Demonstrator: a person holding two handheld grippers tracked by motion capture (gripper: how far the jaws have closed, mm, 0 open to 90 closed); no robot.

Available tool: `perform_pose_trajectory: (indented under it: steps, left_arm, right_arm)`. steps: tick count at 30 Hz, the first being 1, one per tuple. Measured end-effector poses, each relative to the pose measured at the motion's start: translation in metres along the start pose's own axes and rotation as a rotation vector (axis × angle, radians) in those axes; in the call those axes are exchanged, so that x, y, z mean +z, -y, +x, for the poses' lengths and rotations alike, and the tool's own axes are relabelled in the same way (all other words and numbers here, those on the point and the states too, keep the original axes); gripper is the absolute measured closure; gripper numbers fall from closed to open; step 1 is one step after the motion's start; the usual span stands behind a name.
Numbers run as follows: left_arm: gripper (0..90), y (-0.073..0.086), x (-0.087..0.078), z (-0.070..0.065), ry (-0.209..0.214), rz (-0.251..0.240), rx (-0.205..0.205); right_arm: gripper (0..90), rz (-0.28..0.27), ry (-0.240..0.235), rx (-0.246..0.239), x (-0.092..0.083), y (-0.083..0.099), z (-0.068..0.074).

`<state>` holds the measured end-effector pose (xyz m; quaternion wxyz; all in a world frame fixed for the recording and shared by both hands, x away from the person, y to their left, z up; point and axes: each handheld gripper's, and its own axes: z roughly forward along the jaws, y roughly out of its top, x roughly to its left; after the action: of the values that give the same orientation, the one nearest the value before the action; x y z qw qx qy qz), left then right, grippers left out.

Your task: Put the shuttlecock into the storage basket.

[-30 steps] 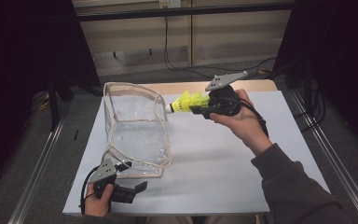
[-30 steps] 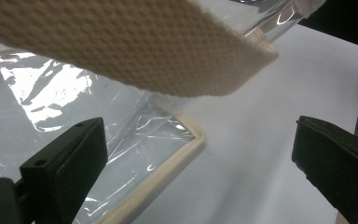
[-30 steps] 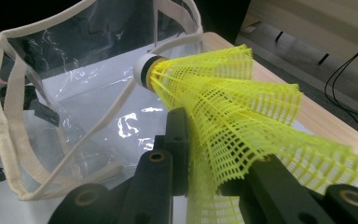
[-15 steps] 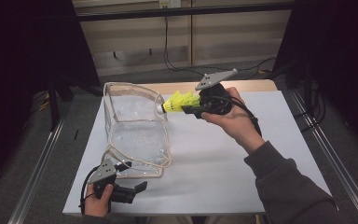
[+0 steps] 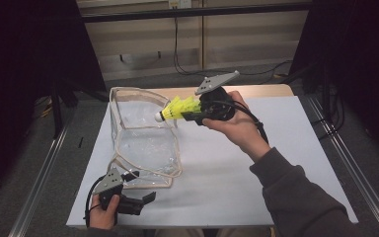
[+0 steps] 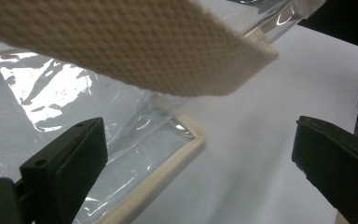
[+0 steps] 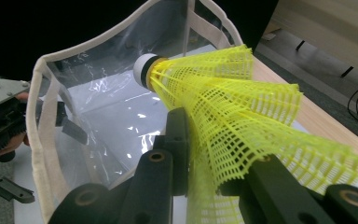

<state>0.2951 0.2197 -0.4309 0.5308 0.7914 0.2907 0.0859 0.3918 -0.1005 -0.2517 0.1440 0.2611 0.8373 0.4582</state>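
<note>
white table (image 5: 286, 163): right gripper (image 5: 197, 112) clamps yellow shuttlecock (image 5: 177, 107) (over clear bag (image 5: 143, 143)); left gripper (image 5: 145, 198) gapes.

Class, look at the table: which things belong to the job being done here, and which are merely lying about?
Part of the job:
- yellow plastic mesh shuttlecock with white tip, clamped in the right claw
- clear plastic bag with cream fabric trim, standing open
- left claw, open beside the bag's base

Just about:
- white table sheet
- black cables on the floor behind
</note>
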Motion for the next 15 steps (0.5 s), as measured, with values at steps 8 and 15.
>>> perform_pose_trajectory:
  steps: [8, 15]
  left_arm:
    - [3.1, 0.000, 0.000, 0.000, 0.001, -0.001, -0.001]
    - [3.2, 0.000, 0.000, 0.000, 0.001, -0.002, 0.000]
  right_arm:
    - [78.3, 0.006, -0.007, -0.018, 0.009, -0.008, 0.007]
    - [78.3, 0.013, -0.013, -0.020, 0.017, -0.012, 0.012]
